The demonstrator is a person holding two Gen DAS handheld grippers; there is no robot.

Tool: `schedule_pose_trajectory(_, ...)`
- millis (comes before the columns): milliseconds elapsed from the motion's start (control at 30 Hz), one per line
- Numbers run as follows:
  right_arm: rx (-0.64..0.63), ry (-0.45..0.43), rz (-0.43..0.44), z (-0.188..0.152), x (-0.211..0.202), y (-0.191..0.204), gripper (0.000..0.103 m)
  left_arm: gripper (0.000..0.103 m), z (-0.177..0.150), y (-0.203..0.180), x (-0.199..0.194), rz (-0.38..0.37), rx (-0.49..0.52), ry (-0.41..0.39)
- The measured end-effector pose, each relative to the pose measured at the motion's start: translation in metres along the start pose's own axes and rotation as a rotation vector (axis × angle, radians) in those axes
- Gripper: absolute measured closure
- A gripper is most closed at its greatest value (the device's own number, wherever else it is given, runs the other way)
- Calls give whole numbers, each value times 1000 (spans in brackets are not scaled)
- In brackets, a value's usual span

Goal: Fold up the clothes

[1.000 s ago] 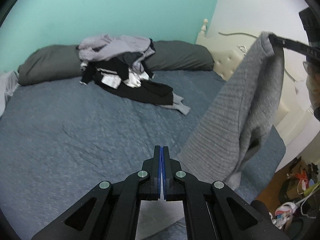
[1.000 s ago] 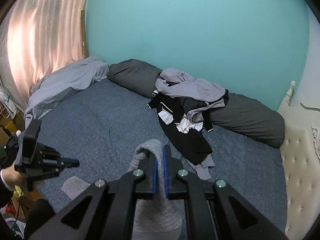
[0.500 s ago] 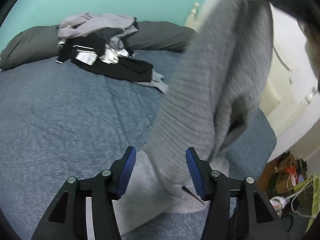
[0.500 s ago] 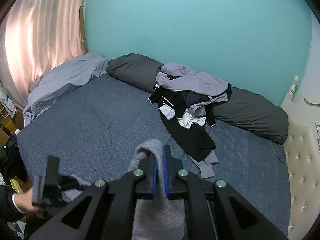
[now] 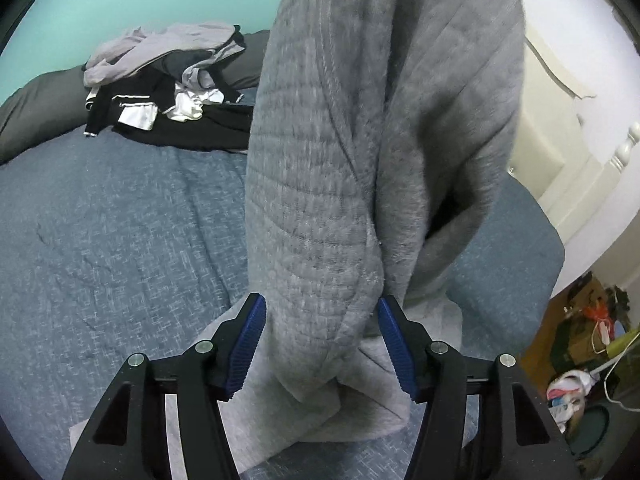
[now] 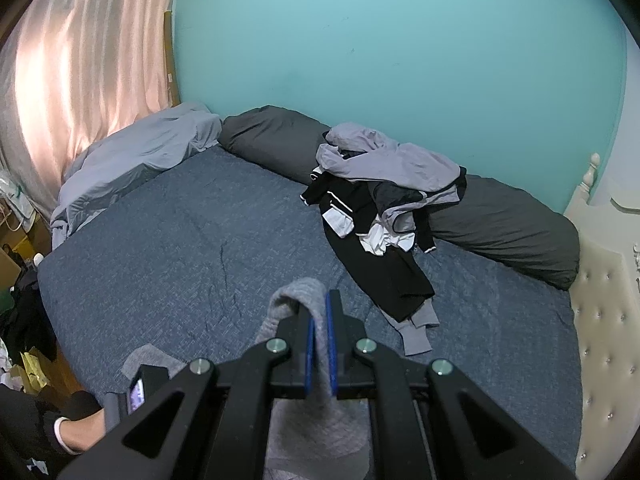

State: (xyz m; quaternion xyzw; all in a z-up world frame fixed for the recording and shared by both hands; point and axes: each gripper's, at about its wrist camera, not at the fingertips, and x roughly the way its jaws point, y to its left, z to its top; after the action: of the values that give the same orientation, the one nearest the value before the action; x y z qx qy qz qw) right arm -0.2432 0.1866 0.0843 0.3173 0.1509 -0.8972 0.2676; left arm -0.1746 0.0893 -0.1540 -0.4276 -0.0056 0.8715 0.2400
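Turquoise walls enclose a bed point(image 6: 208, 264) covered in blue bedding, on which a pile of clothes point(image 6: 384, 200) is heaped against a dark grey bolster point(image 6: 504, 224). A grey quilted garment point(image 5: 360, 152) is clamped at its top edge by the right hand-held gripper point(image 6: 319, 350) and is hung down to the bed. Its lower part is flanked by the left hand-held gripper point(image 5: 322, 344), whose jaws are opening, the blue pads point(image 5: 246, 346) being kept just clear of the cloth.

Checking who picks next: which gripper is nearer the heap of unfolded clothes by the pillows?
Neither clearly. The right gripper, clamping the grey garment, and the left gripper, opening around its lower part, both sit well short of the heap.
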Motion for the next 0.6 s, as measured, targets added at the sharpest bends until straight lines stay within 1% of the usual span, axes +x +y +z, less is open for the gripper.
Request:
schedule_pose_trajectory(100, -6, -3, 7, -1, -3, 0, 98, 42, 2, -1, 4, -5, 20, -8)
schedule_pose_trajectory(133, -8, -3, 8, -2, -3, 0, 98, 53, 3, -1, 5, -2, 26, -9)
schedule_pose_trajectory(167, -10, -4, 9, -2, -4, -1, 98, 70, 5, -1, 5, 2, 28, -9)
schedule_pose_trajectory(200, -13, -5, 9, -3, -5, -2, 98, 78, 6, 0, 5, 6, 30, -9)
schedule_pose_trajectory(233, -12, -6, 8, -4, -6, -3, 98, 89, 7, 0, 4, 11, 35, -11)
schedule_pose_trajectory(267, -9, -8, 7, -4, -8, -5, 98, 95, 9, 1, 0, 18, 47, -18)
schedule_pose_trajectory(367, 5, -20, 3, -6, -15, -12, 98, 97, 13, 4, -15, 48, 81, -38)
schedule_pose_trajectory(433, 13, -33, 2, -7, -22, -17, 98, 98, 20, 12, -33, 61, 80, -69)
schedule_pose_trajectory(533, 24, -57, 2, -7, -35, -24, 98, 98, 34, 27, -71, 80, 59, -136)
schedule_pose_trajectory(600, 31, -79, 0, -6, -47, -28, 98, 98, 48, 37, -98, 109, 57, -181)
